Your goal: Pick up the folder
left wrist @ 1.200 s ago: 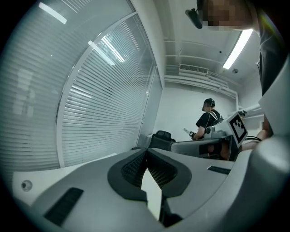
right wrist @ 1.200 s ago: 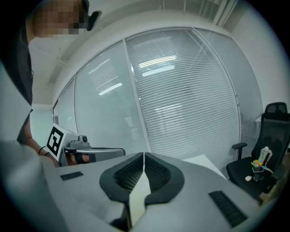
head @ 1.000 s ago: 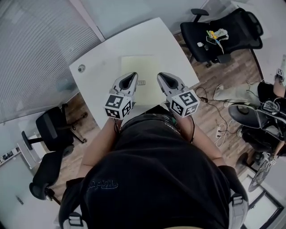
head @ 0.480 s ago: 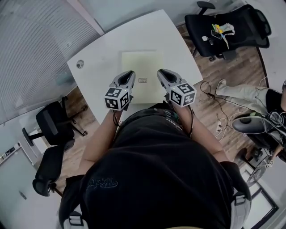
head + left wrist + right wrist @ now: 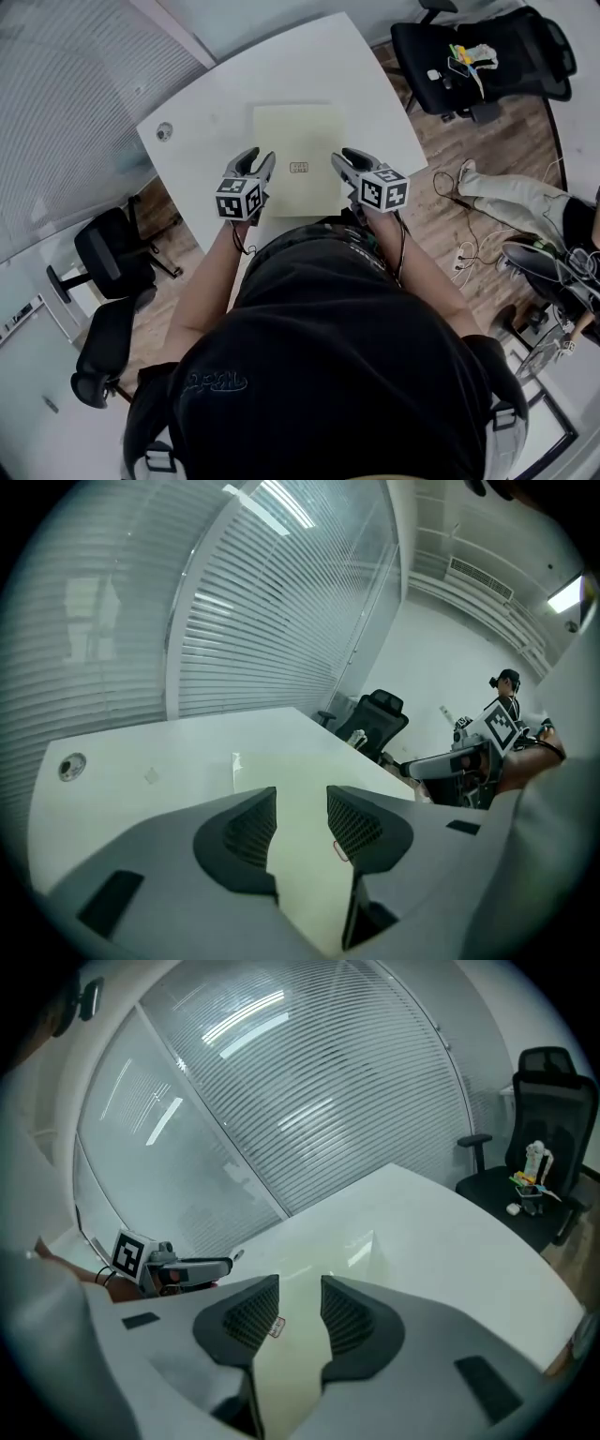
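We are bringing the left gripper (image 5: 257,161) and the right gripper (image 5: 348,157) in at the near left and near right edges of the pale yellow folder (image 5: 298,141). It is lying flat on the white bench (image 5: 211,122), close to the edge nearest us, with a small label (image 5: 299,168) showing between the two grippers. Both pairs of fingers have just been opening and are standing apart and released, gripping nothing; in each gripper view only the folder's flat top is showing through the gap. The main risk we are seeing is that the folder is lying so thin and flush on the smooth bench that the fingers are finding no edge to bite. Coming down on its face, they may be skating over it or shoving it away from us instead of catching it. If we are closing on the top cover alone, the folder may be swinging open as it rises. If one side is catching before the other, we may be bending or twisting it, and a steep approach may be driving the fingertips into the bench
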Motion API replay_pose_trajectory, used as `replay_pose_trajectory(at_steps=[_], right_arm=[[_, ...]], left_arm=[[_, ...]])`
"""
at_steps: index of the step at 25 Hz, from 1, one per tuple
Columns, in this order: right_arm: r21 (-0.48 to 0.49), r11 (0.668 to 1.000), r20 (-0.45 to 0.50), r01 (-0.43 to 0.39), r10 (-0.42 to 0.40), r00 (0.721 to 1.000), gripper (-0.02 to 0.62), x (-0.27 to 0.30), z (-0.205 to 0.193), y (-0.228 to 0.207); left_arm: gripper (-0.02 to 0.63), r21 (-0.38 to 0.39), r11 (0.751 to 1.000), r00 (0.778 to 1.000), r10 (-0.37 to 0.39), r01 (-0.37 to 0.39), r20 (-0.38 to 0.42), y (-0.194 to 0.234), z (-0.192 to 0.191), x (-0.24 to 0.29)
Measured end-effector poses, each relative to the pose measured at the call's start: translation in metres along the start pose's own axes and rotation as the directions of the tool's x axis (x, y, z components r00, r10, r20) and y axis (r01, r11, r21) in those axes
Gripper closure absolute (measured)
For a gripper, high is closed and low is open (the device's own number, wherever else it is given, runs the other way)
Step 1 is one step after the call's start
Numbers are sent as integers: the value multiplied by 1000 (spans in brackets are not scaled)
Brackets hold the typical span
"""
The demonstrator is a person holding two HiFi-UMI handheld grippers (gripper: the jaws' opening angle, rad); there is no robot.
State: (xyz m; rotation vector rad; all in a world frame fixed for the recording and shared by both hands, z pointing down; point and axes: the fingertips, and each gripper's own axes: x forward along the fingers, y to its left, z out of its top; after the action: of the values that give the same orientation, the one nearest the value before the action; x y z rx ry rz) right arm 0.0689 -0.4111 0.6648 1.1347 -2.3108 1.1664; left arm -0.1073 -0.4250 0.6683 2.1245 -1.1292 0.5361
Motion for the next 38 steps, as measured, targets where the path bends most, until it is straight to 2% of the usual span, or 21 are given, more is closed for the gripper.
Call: replay_pose_trajectory(at_steps=[3,6,8,12,15,20,24,27,32,34,38], right_arm=[[27,1000,-39,2,-1,999,441,4,-13,-11],[68,998,-94,-8,15,996,399,8,-30,-18],[85,996,-126,-14,25,992,384,12,-40,-22],[108,994,-168,-20,38,985,364,17,-53,-29],[129,992,-182,-16,39,982,353,21,-55,-33],[136,990,-210,-42,70,975,342,33,-63,-37],[192,980,-240,-50,96,966,328,41,-79,-42],[217,975,-252,-53,108,962,322,42,-84,-46],[248,963,-250,-107,170,953,313,49,-85,-43],[250,962,-253,-114,179,951,307,50,-85,-44],[255,956,-252,-144,210,945,301,51,-88,-48]], left_arm=[[392,-36,999,999,-11,9,-51,8,-12,10],[316,-125,991,992,-59,44,-115,12,-29,20],[301,-158,987,987,-67,43,-146,19,-38,24],[293,-195,981,980,-53,14,-194,30,-51,29],[293,-239,971,978,-47,-4,-205,36,-58,32],[290,-261,965,973,-55,-6,-224,38,-64,39],[287,-302,953,969,-47,-29,-242,44,-74,42],[276,-334,942,971,-66,-15,-231,43,-79,44],[264,-365,931,971,-100,15,-216,45,-82,47],[255,-393,919,969,-123,31,-212,45,-84,47],[242,-498,865,970,-175,68,-172,46,-91,49]])
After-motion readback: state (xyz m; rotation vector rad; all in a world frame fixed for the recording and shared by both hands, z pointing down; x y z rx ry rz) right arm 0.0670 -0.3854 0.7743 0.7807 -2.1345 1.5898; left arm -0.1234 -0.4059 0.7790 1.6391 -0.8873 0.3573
